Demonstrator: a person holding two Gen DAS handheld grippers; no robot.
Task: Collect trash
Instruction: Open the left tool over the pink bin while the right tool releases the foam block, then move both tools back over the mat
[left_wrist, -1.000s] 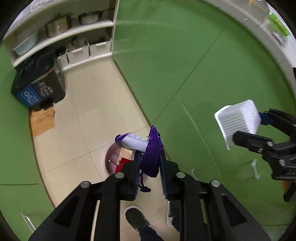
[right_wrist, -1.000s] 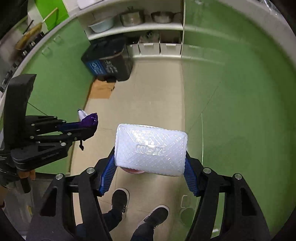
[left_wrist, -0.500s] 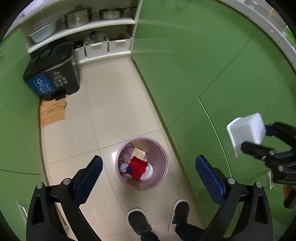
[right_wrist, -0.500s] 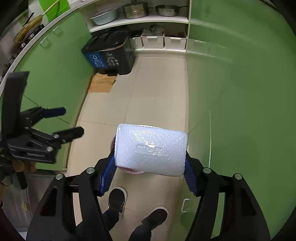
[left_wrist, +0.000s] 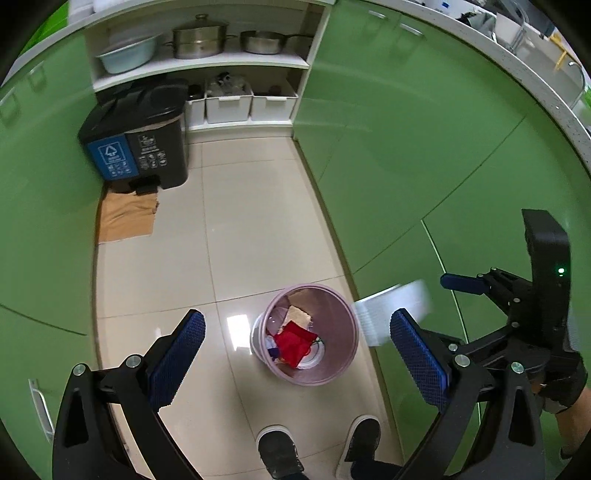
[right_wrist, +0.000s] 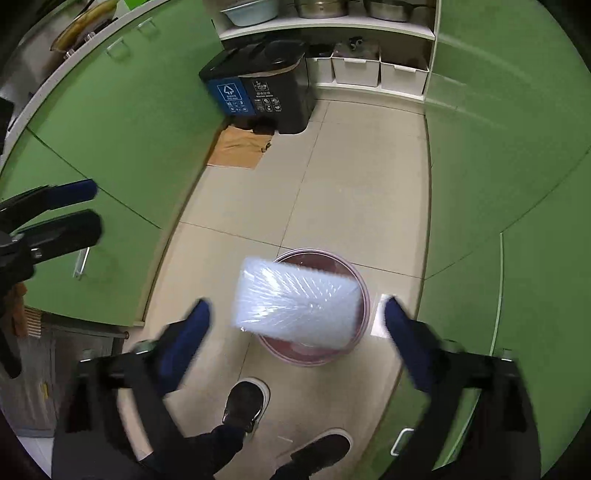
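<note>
So both views look down at a narrow kitchen floor with the pink wastebasket (left_wrist: 308, 334) sitting on the tiles, and that's my landmark for everything here.

Left tool (left_wrist: 295, 360) is spread wide with nothing between its blue pads; the basket shows right in the gap. Inside the basket you can see a red scrap (left_wrist: 295, 341) and some pale bits of trash.

Right tool (right_wrist: 297, 341) is opening its jaws right now, and the white plastic tray (right_wrist: 295, 301) sits in the gap between them, clear of both pads. It's blurry and tilted, just above the basket's mouth, covering most of the rim in the right wrist view. From the left wrist view the same tray (left_wrist: 393, 308) shows as a smeared white shape just beside the basket's right edge.

The person's two dark shoes (right_wrist: 243, 406) stand on the floor on the near side of the basket. Well beyond the basket, against the far shelves, is a black two-part recycling bin (left_wrist: 136, 147) with a piece of cardboard (left_wrist: 127, 219) lying in front of it.
</note>
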